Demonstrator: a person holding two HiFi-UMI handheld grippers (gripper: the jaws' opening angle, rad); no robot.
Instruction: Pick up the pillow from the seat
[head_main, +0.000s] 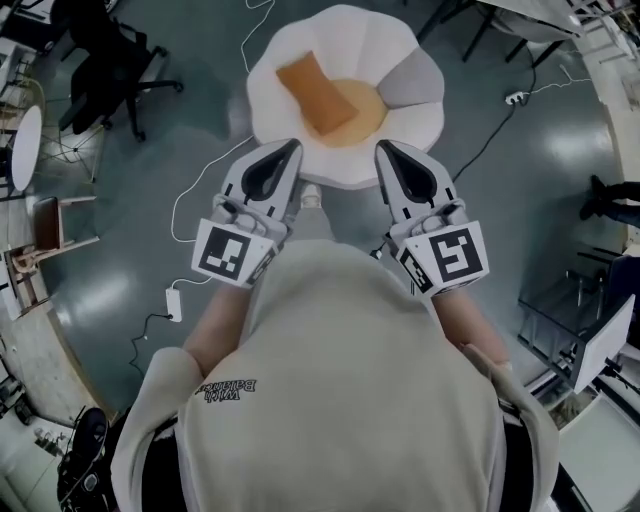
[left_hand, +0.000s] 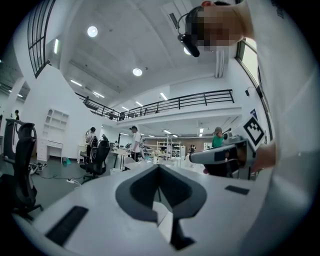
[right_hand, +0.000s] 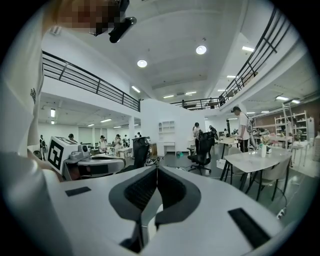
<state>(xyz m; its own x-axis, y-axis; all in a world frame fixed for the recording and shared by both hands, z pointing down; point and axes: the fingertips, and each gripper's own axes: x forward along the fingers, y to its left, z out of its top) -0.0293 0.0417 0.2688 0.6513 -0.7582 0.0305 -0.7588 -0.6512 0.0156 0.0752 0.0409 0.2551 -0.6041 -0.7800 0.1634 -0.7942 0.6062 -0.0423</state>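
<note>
An orange pillow (head_main: 315, 92) lies tilted on a white flower-shaped seat (head_main: 345, 30), over its round yellow-orange middle (head_main: 368, 108). Both grippers are held up in front of the person's chest, side by side, on the near side of the seat and apart from the pillow. My left gripper (head_main: 291, 146) is shut with nothing in it, and its jaws meet at the tip (left_hand: 159, 166). My right gripper (head_main: 384, 147) is also shut and empty (right_hand: 157, 167). Both gripper views look out level across the hall, so neither shows the pillow or the seat.
A black office chair (head_main: 110, 60) stands at the far left, with a wooden chair (head_main: 45, 235) nearer. Cables and a power strip (head_main: 174, 303) lie on the grey floor, and another strip (head_main: 516, 97) lies to the right. People, desks and a white table (right_hand: 255, 160) fill the hall beyond.
</note>
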